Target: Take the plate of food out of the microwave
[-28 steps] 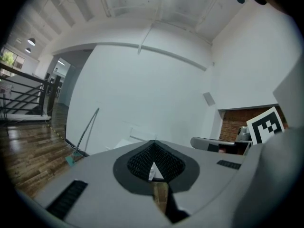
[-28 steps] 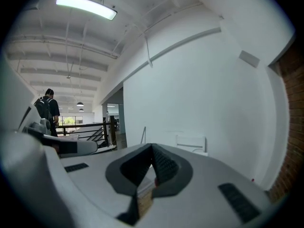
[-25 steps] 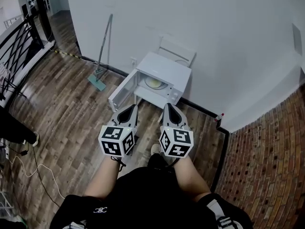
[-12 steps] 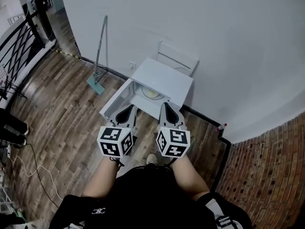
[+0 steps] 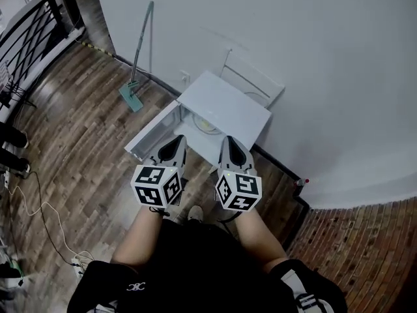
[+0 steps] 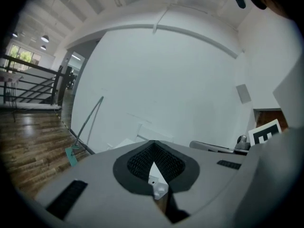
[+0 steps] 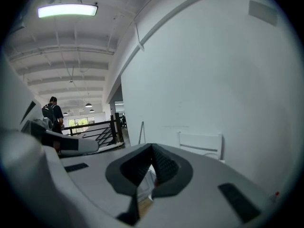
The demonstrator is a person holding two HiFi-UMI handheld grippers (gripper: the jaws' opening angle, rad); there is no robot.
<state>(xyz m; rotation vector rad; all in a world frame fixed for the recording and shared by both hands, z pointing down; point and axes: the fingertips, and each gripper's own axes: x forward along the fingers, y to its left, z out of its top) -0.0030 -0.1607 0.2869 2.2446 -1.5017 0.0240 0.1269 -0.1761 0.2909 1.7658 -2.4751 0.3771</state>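
Note:
A white microwave (image 5: 225,107) stands low on the wooden floor against the wall. Its door (image 5: 151,135) hangs open to the left. Inside the cavity lies a pale plate of food (image 5: 206,124), partly hidden under the microwave's top. My left gripper (image 5: 178,140) and right gripper (image 5: 229,140) are held side by side just in front of the opening, tips pointing at it. Neither touches the microwave. The left gripper (image 6: 152,144) has its jaws together with nothing between them. So does the right gripper (image 7: 152,148).
A white chair (image 5: 256,78) stands behind the microwave. A long-handled mop (image 5: 135,91) leans on the wall to the left. A black railing (image 5: 31,32) runs at far left, cables (image 5: 38,204) lie on the floor, and a small bottle (image 5: 301,182) stands by the brick floor edge.
The person has stepped closer to the microwave, which now lies right under the gripper tips and is seen more from above. Both grippers stay shut, side by side.

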